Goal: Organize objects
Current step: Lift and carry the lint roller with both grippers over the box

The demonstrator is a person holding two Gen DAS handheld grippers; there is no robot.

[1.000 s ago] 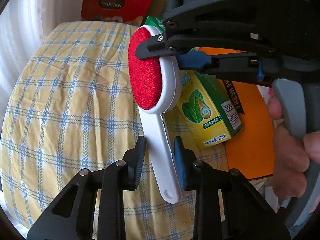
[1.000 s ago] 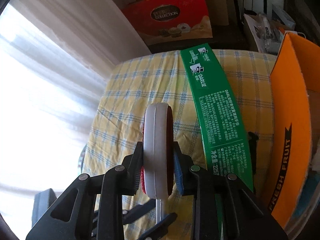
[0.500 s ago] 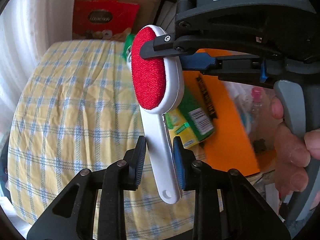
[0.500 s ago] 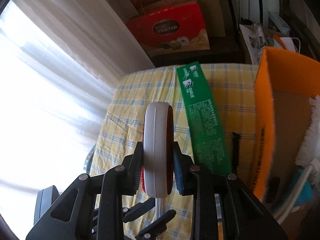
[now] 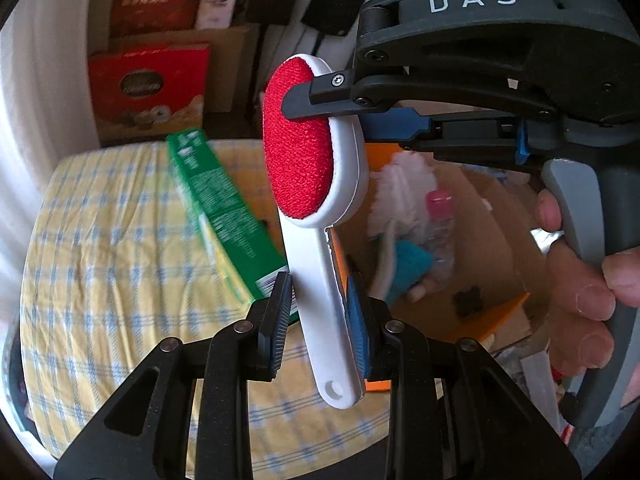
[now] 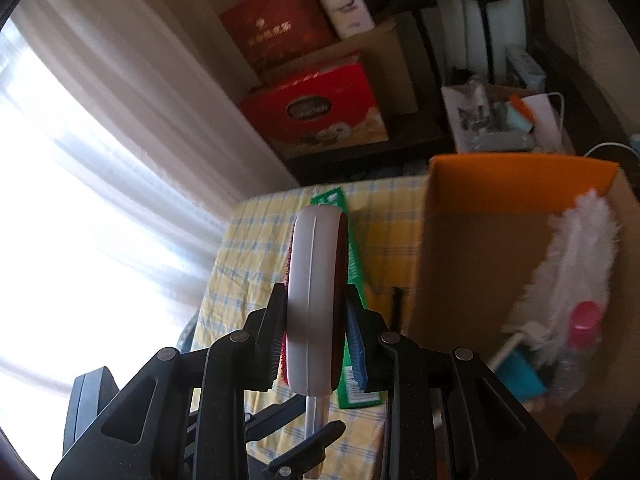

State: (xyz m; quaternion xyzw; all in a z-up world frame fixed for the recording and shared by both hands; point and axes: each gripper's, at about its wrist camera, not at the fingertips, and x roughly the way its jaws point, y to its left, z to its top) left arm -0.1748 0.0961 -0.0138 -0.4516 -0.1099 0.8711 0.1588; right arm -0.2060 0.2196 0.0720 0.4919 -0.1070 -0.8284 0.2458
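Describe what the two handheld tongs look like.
Both tongs are black plastic frames with round rivets; each pairs one black ribbed pad with one blue pad. The right tongs have a dark grey body marked DAS in white, a lighter grey trigger and blue accents. The left tongs show only their linkages.

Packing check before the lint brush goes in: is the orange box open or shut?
Open. The orange box shows its brown inside from above, holding a white duster, a pink-capped bottle and something teal.
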